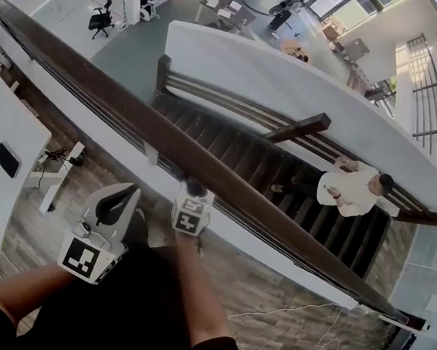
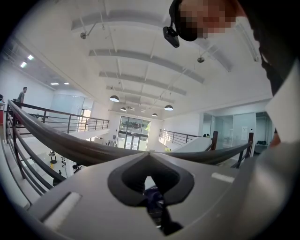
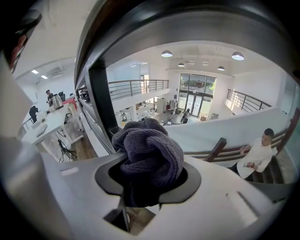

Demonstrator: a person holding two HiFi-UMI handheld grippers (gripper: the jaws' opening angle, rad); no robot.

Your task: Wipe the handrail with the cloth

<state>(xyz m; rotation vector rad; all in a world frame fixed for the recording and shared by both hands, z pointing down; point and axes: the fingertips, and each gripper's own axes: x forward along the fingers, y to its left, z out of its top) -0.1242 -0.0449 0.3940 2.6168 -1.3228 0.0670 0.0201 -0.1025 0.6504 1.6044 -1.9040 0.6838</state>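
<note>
handrail [image 1: 118, 98] runs long n diagonal across in front of me, so w/ my right gripper [image 1: 193, 191] clamped on the bunched cloth [image 3: 150, 150] right at its near edge, i'd press firm n slide lengthwise w/ steady contact, holding my left gripper [image 1: 119, 199], closed n empty, clear.

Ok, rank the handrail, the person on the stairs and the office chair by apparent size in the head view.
Largest: handrail, crossing the whole picture.
Then the person on the stairs.
Smallest: office chair, though it sits far below, so distance shrinks it.
</note>
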